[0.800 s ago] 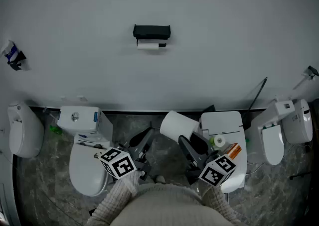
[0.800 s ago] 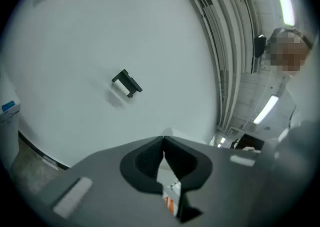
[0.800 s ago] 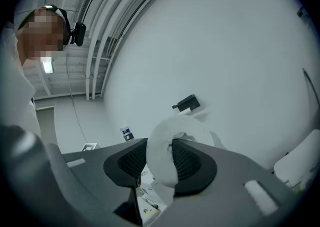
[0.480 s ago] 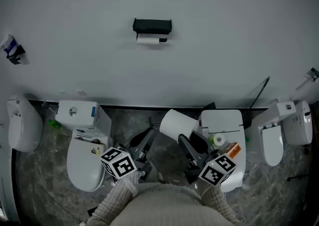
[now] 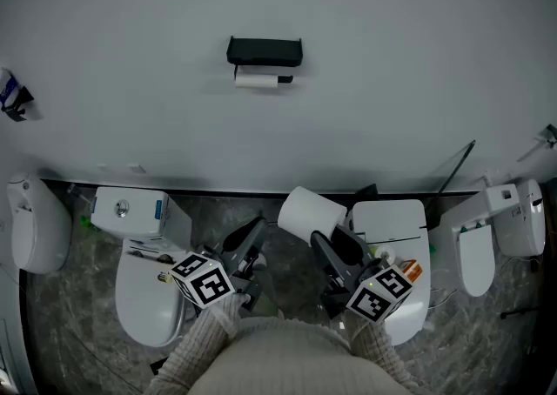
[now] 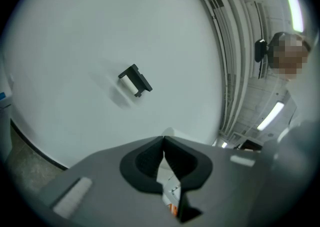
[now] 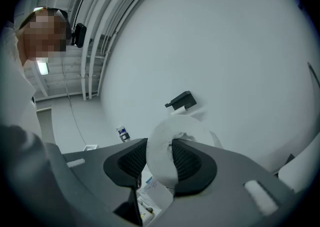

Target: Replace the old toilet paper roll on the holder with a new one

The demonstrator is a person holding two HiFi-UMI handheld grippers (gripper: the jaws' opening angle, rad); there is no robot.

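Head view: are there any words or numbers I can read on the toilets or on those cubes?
No words or numbers can be read here.
Blue label on the left toilet's tank: too small to read.
Marker cubes: only black-and-white squares, no letters.
Orange thing on the right toilet: too small to read.

No print is legible anywhere; the blue label point(image 5: 159, 209) on the toilet tank point(image 5: 109, 211) is too small to read.

White toilets point(image 5: 146, 297) stand on the grey marbled floor point(image 5: 77, 308).
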